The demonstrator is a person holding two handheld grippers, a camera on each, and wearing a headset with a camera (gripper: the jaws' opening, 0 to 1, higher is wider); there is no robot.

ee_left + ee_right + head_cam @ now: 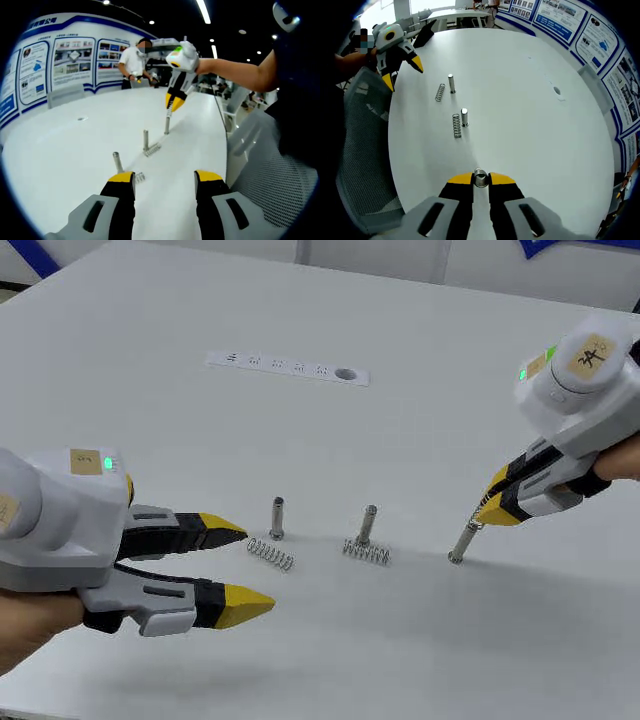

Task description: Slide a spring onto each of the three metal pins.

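Observation:
Three short metal pins stand upright in a row on the white table: the left pin [277,518], the middle pin [367,524] and the right pin [462,541]. One spring [270,553] lies beside the left pin, and a second spring [366,553] lies by the middle pin. My right gripper [490,512] is shut on a third spring [480,177], held at the top of the right pin. My left gripper [240,568] hovers open near the left pin, with nothing between its yellow tips. In the left gripper view, the right gripper [174,102] hangs over the far pin [167,124].
A flush socket strip [288,367] is set into the table [150,420] further back. A mesh chair [365,150] stands at the table's near edge. A person [133,62] stands far behind the table.

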